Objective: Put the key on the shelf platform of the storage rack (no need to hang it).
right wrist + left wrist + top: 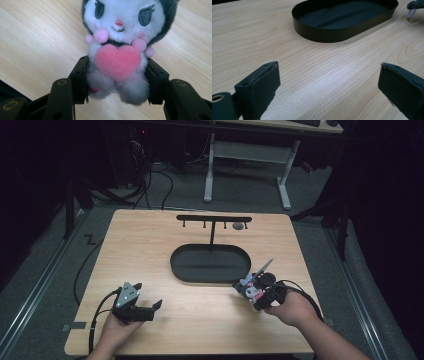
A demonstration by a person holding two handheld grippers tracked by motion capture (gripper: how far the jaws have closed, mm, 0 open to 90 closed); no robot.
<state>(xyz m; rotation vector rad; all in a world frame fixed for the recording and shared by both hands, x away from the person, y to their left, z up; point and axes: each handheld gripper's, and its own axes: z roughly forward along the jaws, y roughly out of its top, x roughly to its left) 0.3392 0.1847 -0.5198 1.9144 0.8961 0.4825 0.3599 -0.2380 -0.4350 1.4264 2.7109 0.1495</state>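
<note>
Jaws of the right gripper (117,80) are clenched on the lower body of a plush toy (120,50), white-faced, dark-hooded, with a pink heart on its chest; the toy is held just beside the right end of the black oval tray (175,267). The left gripper (150,310) is seen well apart from the tray's near left, jaws released with only bare table (324,75) between them. Behind the tray a black hook stand (214,219) is seen rising.

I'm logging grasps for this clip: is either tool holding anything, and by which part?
The right tool grips a white and grey plush toy with a pink heart by its lower body. The left tool is open, holding nothing.
</note>
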